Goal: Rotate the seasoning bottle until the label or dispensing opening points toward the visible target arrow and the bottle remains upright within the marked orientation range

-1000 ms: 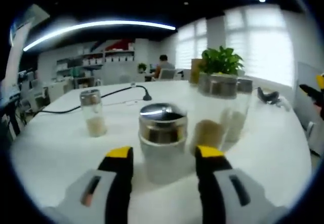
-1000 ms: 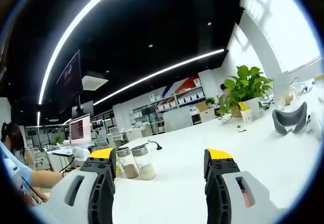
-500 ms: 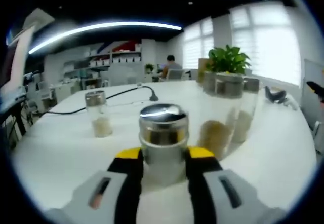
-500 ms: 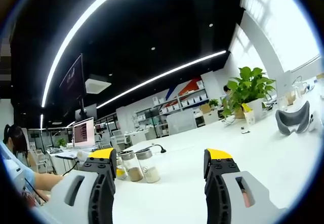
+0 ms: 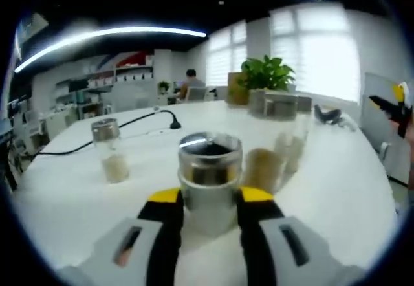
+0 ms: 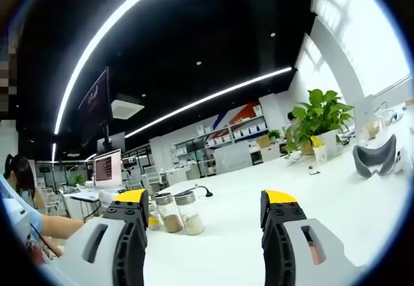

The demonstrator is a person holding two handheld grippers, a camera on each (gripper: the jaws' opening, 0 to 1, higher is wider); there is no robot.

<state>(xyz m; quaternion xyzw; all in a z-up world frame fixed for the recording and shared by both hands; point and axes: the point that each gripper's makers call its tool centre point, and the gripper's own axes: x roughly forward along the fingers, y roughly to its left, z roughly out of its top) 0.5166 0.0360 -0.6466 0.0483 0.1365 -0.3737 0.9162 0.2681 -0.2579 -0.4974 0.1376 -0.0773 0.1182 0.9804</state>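
My left tongs [image 5: 208,198] grip the upright seasoning bottle [image 5: 209,176] on the near side of the white bench [image 5: 336,182]; my right tongs [image 6: 207,208] hang wide open, empty, 2 jars [image 6: 178,213] beyond at left.

Left tool [image 5: 208,198] and right tool [image 6: 206,211], black jaws, yellow tips, pale grey housings with dark slots

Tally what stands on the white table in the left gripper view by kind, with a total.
Seasoning bottles with metal caps: 4 (one between the left tool's jaws, one apart at the left, two behind it at the right)
Potted plants: 1
Black cables: 1
Total: 6
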